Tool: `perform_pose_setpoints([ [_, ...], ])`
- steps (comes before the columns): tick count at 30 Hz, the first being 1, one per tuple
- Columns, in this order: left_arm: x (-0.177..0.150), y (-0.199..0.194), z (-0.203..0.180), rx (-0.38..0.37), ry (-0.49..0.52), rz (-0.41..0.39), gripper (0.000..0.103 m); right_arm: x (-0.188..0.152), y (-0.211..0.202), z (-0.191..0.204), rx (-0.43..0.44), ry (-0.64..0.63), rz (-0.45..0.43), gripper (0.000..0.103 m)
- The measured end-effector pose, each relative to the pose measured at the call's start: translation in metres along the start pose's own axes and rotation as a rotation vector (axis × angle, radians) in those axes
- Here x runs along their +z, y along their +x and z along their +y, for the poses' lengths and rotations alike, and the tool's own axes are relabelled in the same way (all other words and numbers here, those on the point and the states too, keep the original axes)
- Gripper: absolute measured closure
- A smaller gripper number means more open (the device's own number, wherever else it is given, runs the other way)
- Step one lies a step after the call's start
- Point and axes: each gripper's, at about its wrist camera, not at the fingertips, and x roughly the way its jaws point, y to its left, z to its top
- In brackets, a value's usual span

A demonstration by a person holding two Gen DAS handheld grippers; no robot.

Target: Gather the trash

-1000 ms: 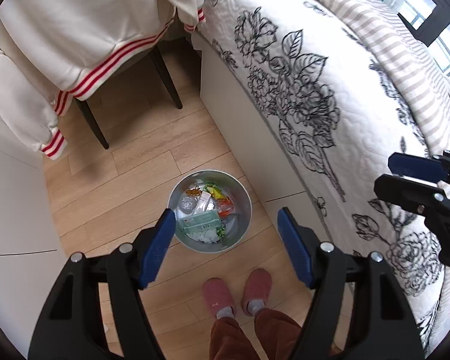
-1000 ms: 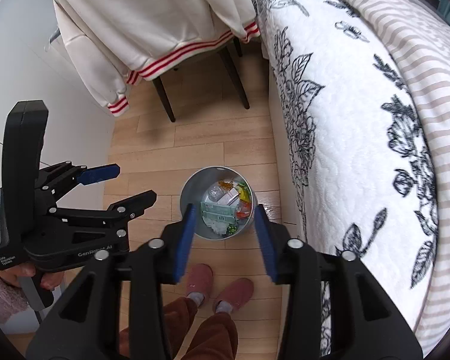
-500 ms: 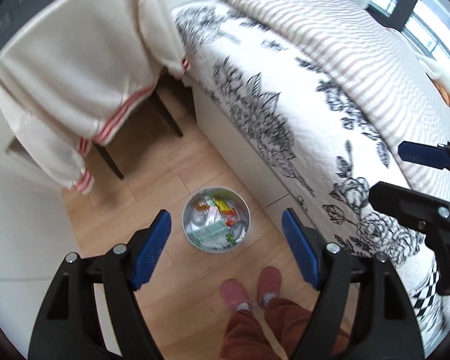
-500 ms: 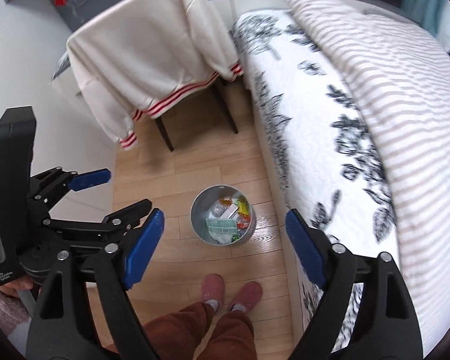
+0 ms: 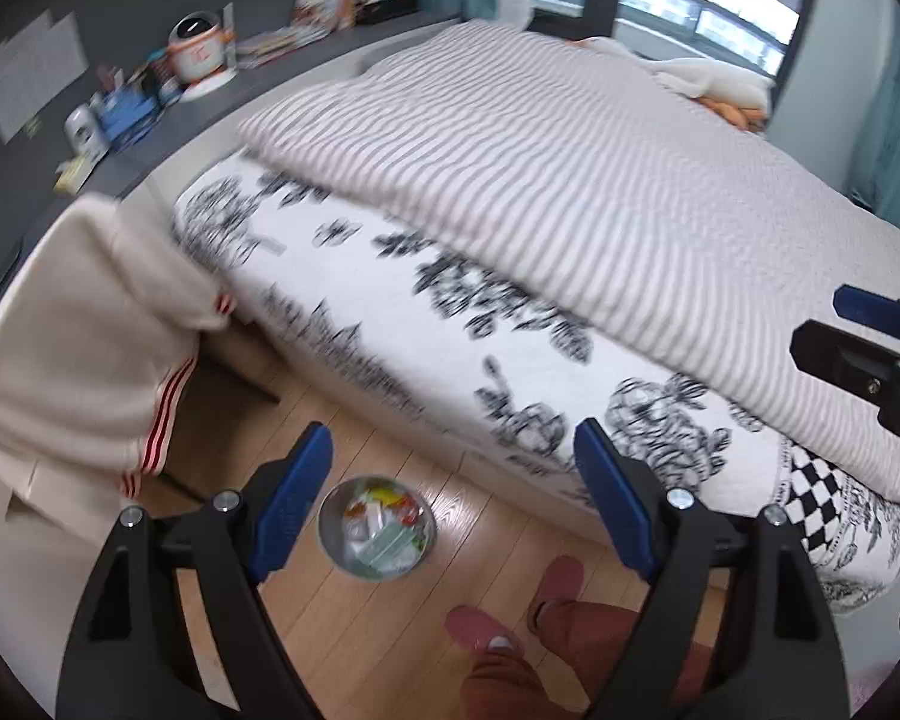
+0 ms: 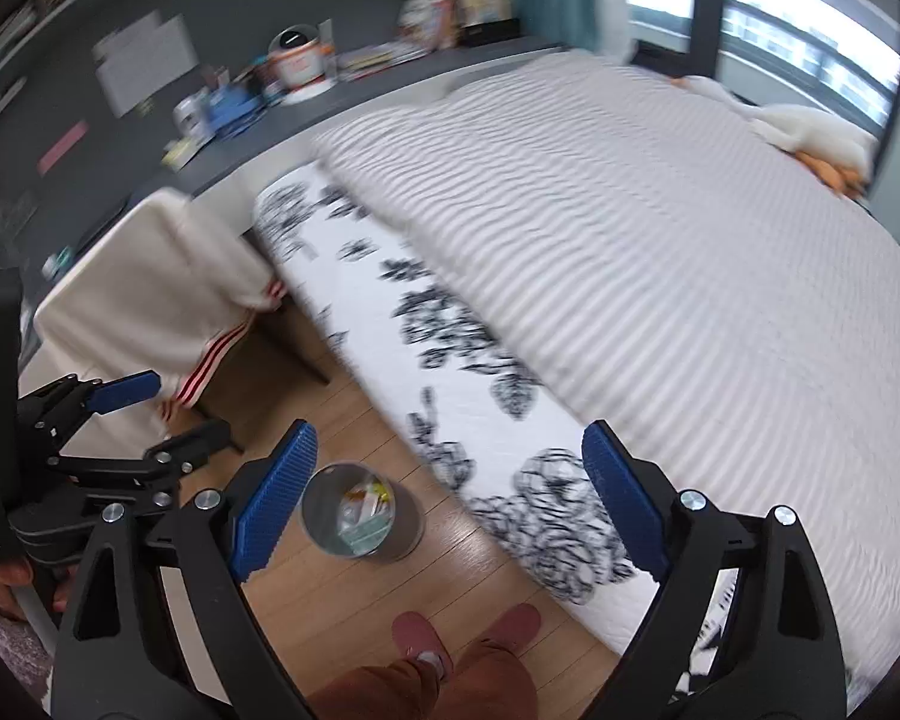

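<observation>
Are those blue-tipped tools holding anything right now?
No. The left tool is opening with nothing between its pads, and so is the right tool. The trash sits in the bin on the floor.

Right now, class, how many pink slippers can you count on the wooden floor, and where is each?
2. One pink slipper is on the floor nearer the metal trash bin; the other slipper sits beside it, nearer the bed. Both are on the person's feet.

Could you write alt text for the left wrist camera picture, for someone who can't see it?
An empty left gripper, its blue-padded jaws opening, hangs high above a round metal bin of trash on a wooden floor, beside a bed with a striped cover. A cream jacket hangs at left; pink slippers show below.
</observation>
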Motion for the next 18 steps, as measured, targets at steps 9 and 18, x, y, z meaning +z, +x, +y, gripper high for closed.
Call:
perform_pose_setpoints([
  [9, 0.063, -0.020, -0.108, -0.070, 0.133, -0.080, 0.020, 0.001, -0.061, -0.114, -0.166, 0.186, -0.088, 0.016],
  [18, 0.104, -0.016, -0.203, -0.115, 0.120, -0.103, 0.019, 0.005, -0.092, -0.198, -0.197, 0.180, -0.122, 0.016],
])
